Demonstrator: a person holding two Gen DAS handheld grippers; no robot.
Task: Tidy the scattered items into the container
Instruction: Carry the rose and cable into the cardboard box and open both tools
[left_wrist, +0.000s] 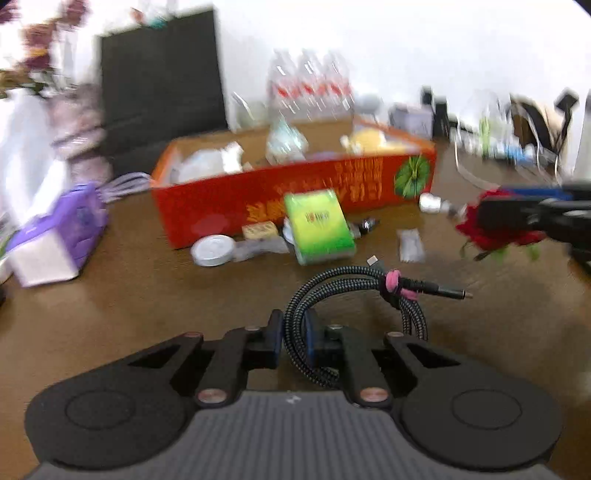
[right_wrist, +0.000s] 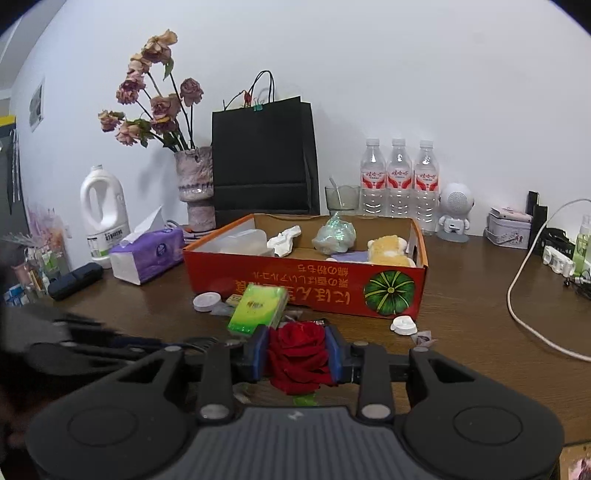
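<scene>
My left gripper (left_wrist: 294, 334) is shut on a coiled black-and-grey braided cable (left_wrist: 354, 286) bound with a pink tie, just above the brown table. My right gripper (right_wrist: 297, 350) is shut on a red rose (right_wrist: 298, 354), and that rose (left_wrist: 491, 221) and gripper show at the right edge of the left wrist view. The red cardboard box (left_wrist: 229, 203) (right_wrist: 280, 280) stands beyond, holding a yellow plush toy (right_wrist: 391, 249), crumpled paper and a plastic tub. A green packet (left_wrist: 319, 225) (right_wrist: 258, 304), a white lid (left_wrist: 213, 249) (right_wrist: 207, 301) and small wrappers lie in front of the box.
A purple tissue pack (right_wrist: 147, 254) (left_wrist: 55, 240), a white jug (right_wrist: 105, 214) and a vase of dried roses (right_wrist: 195, 184) stand left. A black bag (right_wrist: 264, 162), three water bottles (right_wrist: 399, 177) and a white speaker figure (right_wrist: 456, 212) line the wall. A white cord (right_wrist: 517, 295) trails right.
</scene>
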